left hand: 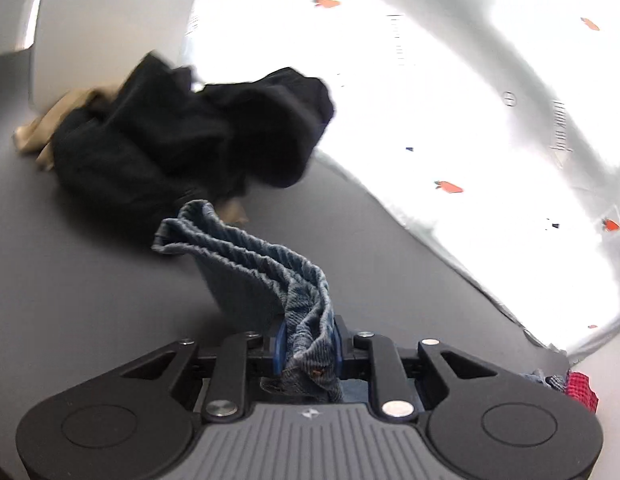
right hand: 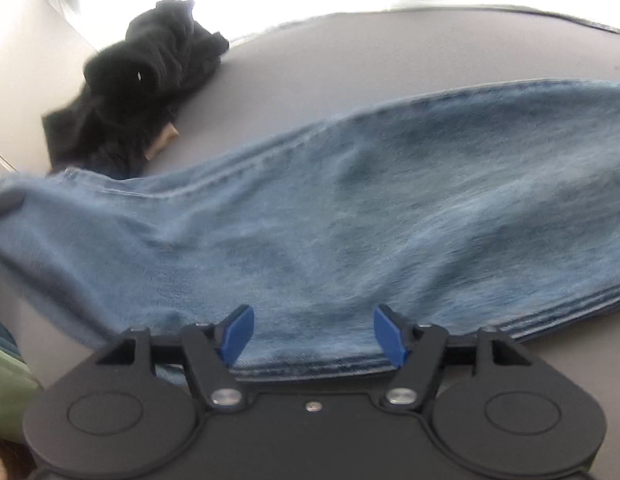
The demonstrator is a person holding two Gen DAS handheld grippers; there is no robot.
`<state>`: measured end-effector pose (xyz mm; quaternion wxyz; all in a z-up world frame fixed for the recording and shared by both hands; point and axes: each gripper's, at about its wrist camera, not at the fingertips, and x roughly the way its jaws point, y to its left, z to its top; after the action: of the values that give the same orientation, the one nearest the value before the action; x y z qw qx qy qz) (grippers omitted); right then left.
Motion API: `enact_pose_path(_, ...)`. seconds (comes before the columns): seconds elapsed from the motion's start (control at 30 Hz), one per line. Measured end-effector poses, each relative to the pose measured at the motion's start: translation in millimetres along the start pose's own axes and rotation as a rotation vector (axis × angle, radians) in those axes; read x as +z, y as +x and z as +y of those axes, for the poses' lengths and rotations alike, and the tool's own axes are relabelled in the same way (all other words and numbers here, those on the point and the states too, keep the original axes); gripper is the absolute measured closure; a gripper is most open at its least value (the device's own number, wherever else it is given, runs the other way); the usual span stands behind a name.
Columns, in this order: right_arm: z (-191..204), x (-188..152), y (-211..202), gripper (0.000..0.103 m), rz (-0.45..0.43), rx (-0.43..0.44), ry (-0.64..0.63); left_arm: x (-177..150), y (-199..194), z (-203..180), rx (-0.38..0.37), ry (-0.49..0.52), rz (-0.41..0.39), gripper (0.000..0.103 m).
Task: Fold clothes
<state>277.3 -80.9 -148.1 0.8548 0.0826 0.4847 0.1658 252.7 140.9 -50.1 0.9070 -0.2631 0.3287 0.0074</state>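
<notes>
The jeans (right hand: 350, 208) lie stretched across the grey desk (right hand: 350, 52), heavy, limp denim best gripped at thick hems. The left tool (left hand: 309, 344) is clamped on a bunched end; the right tool (right hand: 314, 334) stands apart, empty, over the folded edge.

One pair of jeans (right hand: 350, 200), one black garment (left hand: 181, 140), one tan garment (left hand: 41, 128).

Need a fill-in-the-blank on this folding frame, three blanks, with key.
1. The left gripper is shut on a bunched fold of blue ____ fabric.
2. The right gripper has its blue pads ____, clamping nothing, above the blue denim jeans.
3. The crumpled pile of clothing at the far side of the grey table is mostly ____ in colour.

Missing words: denim; open; black
</notes>
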Motion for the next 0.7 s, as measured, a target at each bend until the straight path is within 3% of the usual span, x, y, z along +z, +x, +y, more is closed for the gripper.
enact_pose_path(0.07,-12.9,-0.6,-29.1,0.035,-0.063,-0.041,-0.103,1.6,11.8,-63.6,-0.064,0.119,-0.030,0.081)
enact_pose_path(0.1,-22.5,-1.4,-42.5,0.034,-0.093,-0.070,-0.146,-0.1,16.8,-94.2,-0.132,0.158,-0.026,0.088)
enact_pose_path(0.13,-34.9,-2.1,-54.7,0.030,-0.122,-0.107,-0.171,-2.3,21.3,-124.8,-0.208,0.192,-0.019,0.088)
enact_pose_path(0.23,-87.4,-2.5,-81.8,0.026,-0.174,-0.197,-0.135,-25.2,51.1,-199.9,-0.449,0.224,0.095,0.085)
enact_pose_path(0.27,-106.5,-2.5,-87.6,0.026,-0.180,-0.220,-0.105,-37.2,64.5,-223.6,-0.502,0.242,0.138,0.083)
enact_pose_path(0.3,-122.3,-2.6,-91.4,0.026,-0.181,-0.242,-0.084,-52.3,77.5,-244.3,-0.509,0.278,0.174,0.083)
enact_pose_path(0.4,-158.2,-1.4,-100.6,0.025,-0.173,-0.298,-0.044,-94.3,107.1,-272.8,-0.465,0.308,0.282,0.084)
enact_pose_path(0.47,-175.0,0.0,-102.5,0.025,-0.166,-0.295,-0.018,-102.8,113.3,-255.9,-0.422,0.279,0.308,0.076)
enact_pose_path(0.53,-186.8,3.3,-98.7,0.025,-0.159,-0.239,0.013,-102.0,114.1,-229.3,-0.333,0.265,0.292,0.061)
enact_pose_path(0.7,-171.9,38.1,-62.0,0.026,-0.145,-0.061,-0.075,-73.7,112.9,-117.7,0.050,0.086,0.175,0.044)
